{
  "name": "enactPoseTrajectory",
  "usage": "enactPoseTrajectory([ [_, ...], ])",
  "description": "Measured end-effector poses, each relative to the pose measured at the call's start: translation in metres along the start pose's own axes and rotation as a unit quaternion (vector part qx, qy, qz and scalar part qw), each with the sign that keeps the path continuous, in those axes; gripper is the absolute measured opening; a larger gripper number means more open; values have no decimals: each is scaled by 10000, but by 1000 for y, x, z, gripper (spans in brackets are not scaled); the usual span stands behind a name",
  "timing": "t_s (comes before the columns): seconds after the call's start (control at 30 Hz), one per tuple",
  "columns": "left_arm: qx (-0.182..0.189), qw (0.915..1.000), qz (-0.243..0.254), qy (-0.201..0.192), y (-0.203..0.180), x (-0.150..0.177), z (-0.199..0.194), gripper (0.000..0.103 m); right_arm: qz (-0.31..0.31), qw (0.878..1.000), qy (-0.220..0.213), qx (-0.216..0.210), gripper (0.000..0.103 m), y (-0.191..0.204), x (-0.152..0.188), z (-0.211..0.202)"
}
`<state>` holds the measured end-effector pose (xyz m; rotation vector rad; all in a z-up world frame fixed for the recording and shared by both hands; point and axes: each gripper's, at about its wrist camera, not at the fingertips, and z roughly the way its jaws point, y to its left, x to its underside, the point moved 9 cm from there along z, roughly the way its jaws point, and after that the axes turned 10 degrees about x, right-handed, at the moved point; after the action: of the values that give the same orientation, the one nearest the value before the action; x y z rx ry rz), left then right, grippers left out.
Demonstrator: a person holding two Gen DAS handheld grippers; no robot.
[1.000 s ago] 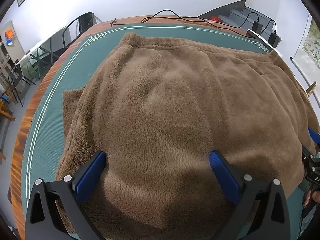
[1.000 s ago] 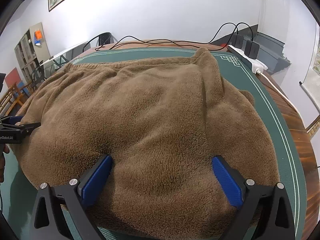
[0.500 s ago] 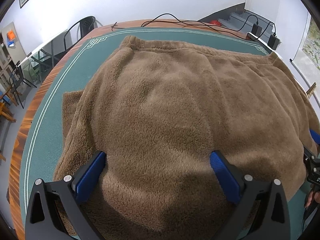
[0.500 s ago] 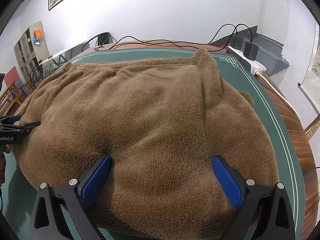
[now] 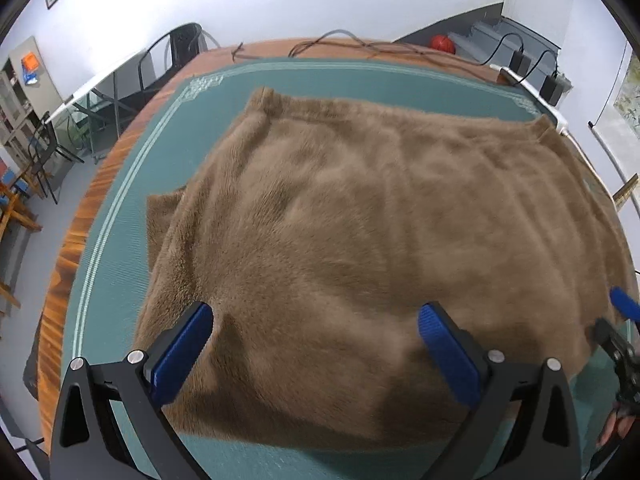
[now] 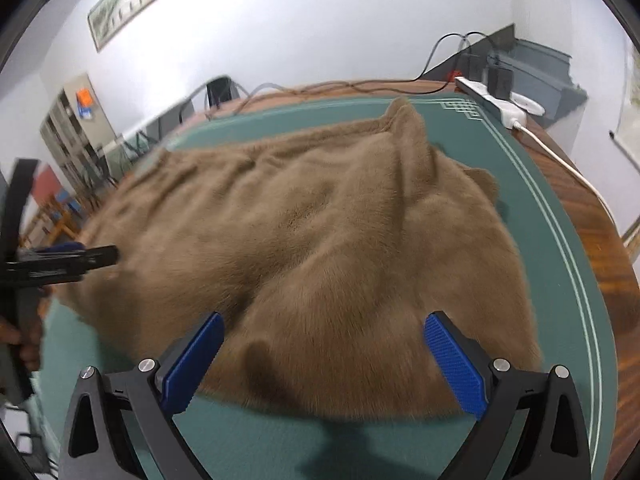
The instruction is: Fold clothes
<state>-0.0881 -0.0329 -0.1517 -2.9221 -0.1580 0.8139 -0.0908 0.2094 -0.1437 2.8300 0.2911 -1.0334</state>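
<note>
While both sets of fingers point(image 5: 316, 350) point(image 6: 324, 360) stand apart above the brown fleece garment's point(image 5: 360, 240) near hem, I risk pinching only its top layer.

A wooden table point(image 5: 86, 216) carries a green mat point(image 5: 132, 200), a brown fleece garment point(image 5: 360, 240) spread on it

White walls point(image 6: 300, 20), framed picture point(image 6: 124, 4) far left, shelving cabinet point(image 6: 76, 128) left, black chair point(image 5: 176, 56), grey floor point(image 5: 60, 184), grey steps point(image 5: 504, 36) far right.
</note>
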Motion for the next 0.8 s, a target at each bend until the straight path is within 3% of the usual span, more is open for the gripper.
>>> enactPoseTrajectory([
  [0.17,264,9996,80,22,-39,1,-11,103,951,9950,214,-201,102,-47,28,-26],
  [0.27,407,9988,269,98,-65,4,-10,103,1771,9818,604,-316,102,-80,50,-25],
  [0.43,626,9966,487,233,-106,8,-7,103,2521,9620,734,-750,102,-103,57,-18],
  [0.63,689,9956,563,284,-129,10,-7,103,2621,9570,680,-1043,102,-96,42,1],
  [0.8,650,9963,490,291,-129,10,-6,103,2429,9612,615,-1154,102,-80,25,16],
])
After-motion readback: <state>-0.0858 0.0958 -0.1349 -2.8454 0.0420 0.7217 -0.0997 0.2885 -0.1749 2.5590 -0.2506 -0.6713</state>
